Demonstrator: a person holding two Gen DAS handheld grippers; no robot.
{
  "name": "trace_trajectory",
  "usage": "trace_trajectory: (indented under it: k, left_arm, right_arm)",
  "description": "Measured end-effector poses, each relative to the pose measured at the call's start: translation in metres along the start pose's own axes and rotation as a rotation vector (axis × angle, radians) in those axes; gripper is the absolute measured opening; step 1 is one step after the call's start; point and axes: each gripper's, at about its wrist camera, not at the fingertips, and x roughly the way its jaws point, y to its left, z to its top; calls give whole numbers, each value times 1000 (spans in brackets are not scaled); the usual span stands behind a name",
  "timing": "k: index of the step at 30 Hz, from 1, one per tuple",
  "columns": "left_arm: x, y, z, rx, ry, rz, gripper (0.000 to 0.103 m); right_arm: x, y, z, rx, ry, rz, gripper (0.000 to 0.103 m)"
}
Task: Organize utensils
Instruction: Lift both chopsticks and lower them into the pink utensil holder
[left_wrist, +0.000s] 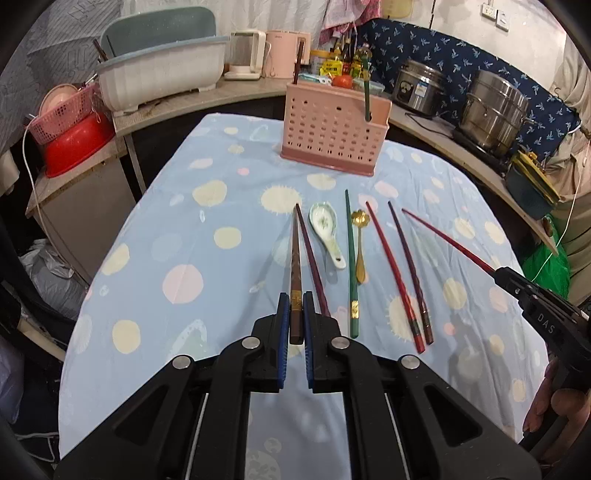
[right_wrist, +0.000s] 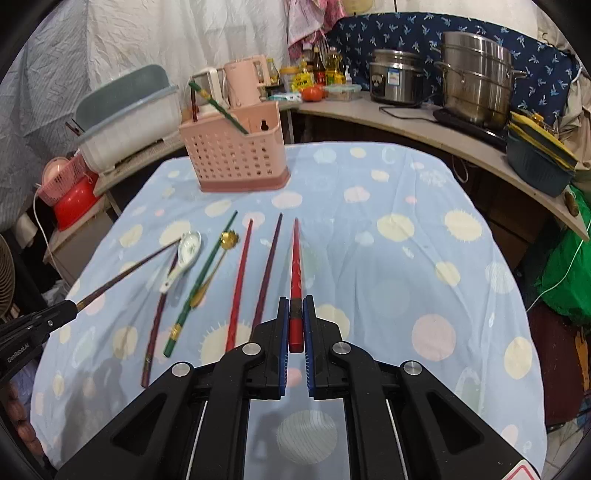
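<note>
My left gripper (left_wrist: 295, 301) is shut on a brown chopstick (left_wrist: 295, 266) and holds it above the table; it also shows in the right wrist view (right_wrist: 122, 275). My right gripper (right_wrist: 294, 304) is shut on a red chopstick (right_wrist: 295, 266), also seen from the left wrist view (left_wrist: 447, 240). On the blue dotted cloth (left_wrist: 184, 229) lie a purple chopstick (left_wrist: 314, 262), a white ceramic spoon (left_wrist: 327, 229), a green chopstick (left_wrist: 351, 262), a gold spoon (left_wrist: 360, 247), another red chopstick (left_wrist: 393, 277) and a dark purple chopstick (left_wrist: 410, 273). The pink utensil basket (left_wrist: 332, 133) stands at the far end, holding a green and a brown chopstick.
A counter curves behind the table with a white dish bin (left_wrist: 162, 70), kettles (left_wrist: 284, 51), bottles, a rice cooker (left_wrist: 421, 88) and a steel pot (left_wrist: 495, 107). A red bowl and a pink basket (left_wrist: 70, 125) sit at the left.
</note>
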Motion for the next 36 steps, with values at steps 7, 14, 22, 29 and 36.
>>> trace_trajectory:
  k: [7,14,22,29,36]
  left_arm:
    - [-19,2,18,-3,-54,-2,7]
    - [-35,3,42,-5,-100,0,7]
    - [-48,2,73,1,-152,5,7]
    - [-56,-3,110,26,-187,16,7]
    - [-61,-3,158,31,-239,16,7]
  right_arm:
    - [-23,0,21,4,-61,14,7]
    - [-40,3,43,1,-106,32,7]
    - [-59,4,74,-13,-171,37,7]
    - [-65,4,107,-23,-209,51,7]
    - [-63,7,144,-28,-241,85,7]
